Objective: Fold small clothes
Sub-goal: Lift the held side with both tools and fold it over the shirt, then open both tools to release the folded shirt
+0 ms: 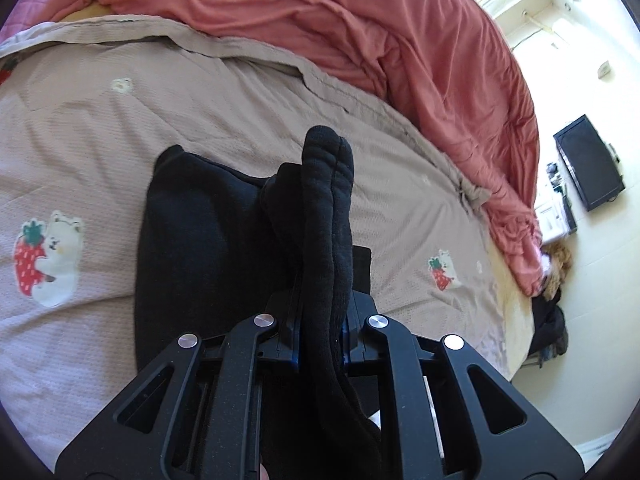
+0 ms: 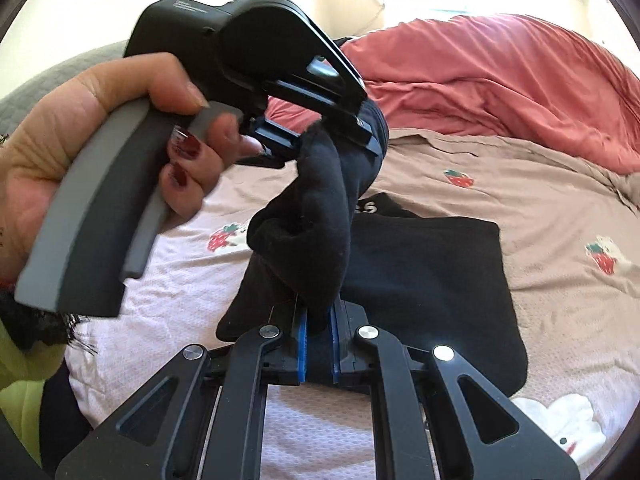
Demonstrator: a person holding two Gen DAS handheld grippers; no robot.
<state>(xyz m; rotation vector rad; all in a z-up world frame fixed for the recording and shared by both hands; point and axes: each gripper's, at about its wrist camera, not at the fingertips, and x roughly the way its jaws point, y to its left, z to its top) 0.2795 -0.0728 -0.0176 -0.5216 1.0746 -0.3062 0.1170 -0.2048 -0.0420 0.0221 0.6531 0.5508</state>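
A black sock [image 1: 326, 216] is clamped upright in my left gripper [image 1: 322, 320], its end sticking up past the fingers. In the right wrist view the same sock [image 2: 316, 216] hangs between the left gripper [image 2: 332, 120], held in a hand above, and my right gripper [image 2: 318, 340], which is shut on its lower end. A folded black garment [image 1: 192, 232] lies flat on the bed under the sock; it also shows in the right wrist view [image 2: 432, 280].
The bed has a beige-pink quilt with strawberry and bear prints [image 1: 80, 128]. A rumpled red duvet [image 1: 360, 28] lies along its far side. The bed's edge [image 1: 516, 312] drops to a pale floor, with a black monitor [image 1: 588, 164] beyond.
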